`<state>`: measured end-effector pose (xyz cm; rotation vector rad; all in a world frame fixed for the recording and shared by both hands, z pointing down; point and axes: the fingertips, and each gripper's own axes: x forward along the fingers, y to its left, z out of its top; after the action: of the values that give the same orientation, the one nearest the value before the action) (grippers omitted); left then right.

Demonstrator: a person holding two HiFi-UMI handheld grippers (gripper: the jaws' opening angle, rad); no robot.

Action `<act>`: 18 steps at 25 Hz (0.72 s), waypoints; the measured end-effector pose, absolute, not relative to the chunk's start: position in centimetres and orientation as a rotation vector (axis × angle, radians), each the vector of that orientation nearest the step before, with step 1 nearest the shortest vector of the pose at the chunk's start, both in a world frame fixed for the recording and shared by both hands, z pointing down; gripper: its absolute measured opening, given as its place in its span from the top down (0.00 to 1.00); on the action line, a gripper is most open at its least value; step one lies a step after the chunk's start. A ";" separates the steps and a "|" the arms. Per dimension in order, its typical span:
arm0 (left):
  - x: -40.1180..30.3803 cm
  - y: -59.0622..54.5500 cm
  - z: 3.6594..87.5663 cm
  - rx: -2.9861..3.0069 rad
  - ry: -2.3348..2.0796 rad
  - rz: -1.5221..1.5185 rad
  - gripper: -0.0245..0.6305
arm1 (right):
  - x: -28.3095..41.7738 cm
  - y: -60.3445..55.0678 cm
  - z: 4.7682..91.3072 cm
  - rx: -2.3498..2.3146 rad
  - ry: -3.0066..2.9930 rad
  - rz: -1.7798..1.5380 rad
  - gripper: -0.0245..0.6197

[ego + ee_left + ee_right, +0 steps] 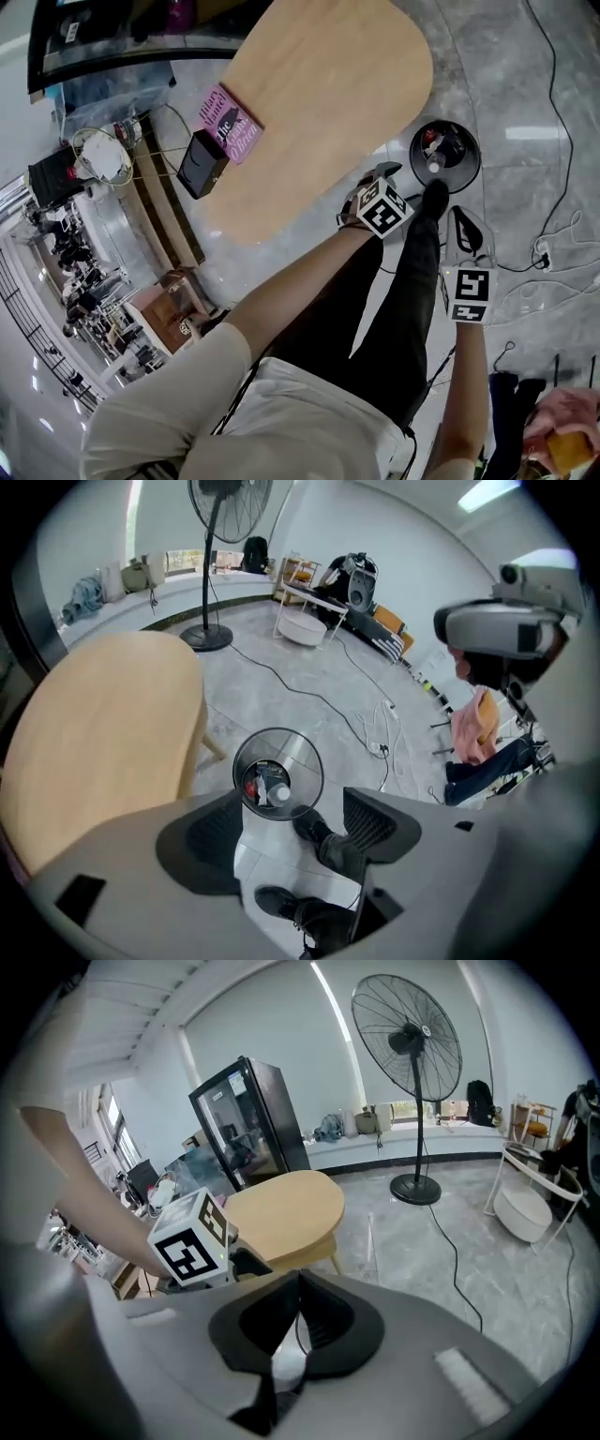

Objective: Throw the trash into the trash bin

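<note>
A grey stone floor point(506, 84) runs beside a wooden table point(328, 94). The trash point(267, 785) already lies inside the trash bin point(277, 772), which stands on the floor just off the table's rounded end, so the drop looks done. The left gripper point(286, 827) hangs directly above the bin, jaws spread and empty. The right gripper point(298, 1288), beside it, is clenched on nothing.

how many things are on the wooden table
2: a pink book and a black box beside it, both near one edge of the wooden table. Its far end is cut off, so more may be hidden.
</note>
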<state>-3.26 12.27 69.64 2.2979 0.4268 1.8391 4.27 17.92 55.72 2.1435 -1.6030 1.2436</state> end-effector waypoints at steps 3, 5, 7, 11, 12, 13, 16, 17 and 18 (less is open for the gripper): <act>-2.6 10.8 64.5 2.350 0.408 1.736 0.45 | 3.7 17.0 52.3 2.123 -1.600 1.183 0.95; -2.5 9.6 60.8 2.394 0.403 1.680 0.45 | 3.6 16.4 49.6 2.123 -1.596 1.142 0.95; -3.1 8.7 56.8 2.433 0.415 1.640 0.45 | 3.2 16.0 46.3 2.128 -1.580 1.107 0.95; -4.7 6.8 49.1 2.497 0.423 1.571 0.46 | 2.6 15.7 40.4 2.169 -1.529 1.074 0.95; -5.0 6.2 47.4 2.513 0.417 1.550 0.48 | 2.6 15.6 39.0 2.189 -1.518 1.072 0.95; -5.2 5.6 45.7 2.528 0.408 1.529 0.49 | 2.5 15.4 37.5 2.211 -1.510 1.069 0.95; -6.2 4.3 40.7 2.577 0.380 1.459 0.52 | 2.1 14.5 32.6 2.264 -1.509 1.036 0.95; -6.5 3.8 39.1 2.593 0.371 1.436 0.54 | 1.9 14.2 31.0 2.277 -1.513 1.022 0.95; -6.9 3.3 37.7 2.606 0.362 1.416 0.56 | 1.7 13.9 29.6 2.290 -1.517 1.012 0.95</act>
<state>-6.95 3.31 37.70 2.6057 0.3619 1.4164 1.68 13.85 29.62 2.2900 -1.5167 1.0117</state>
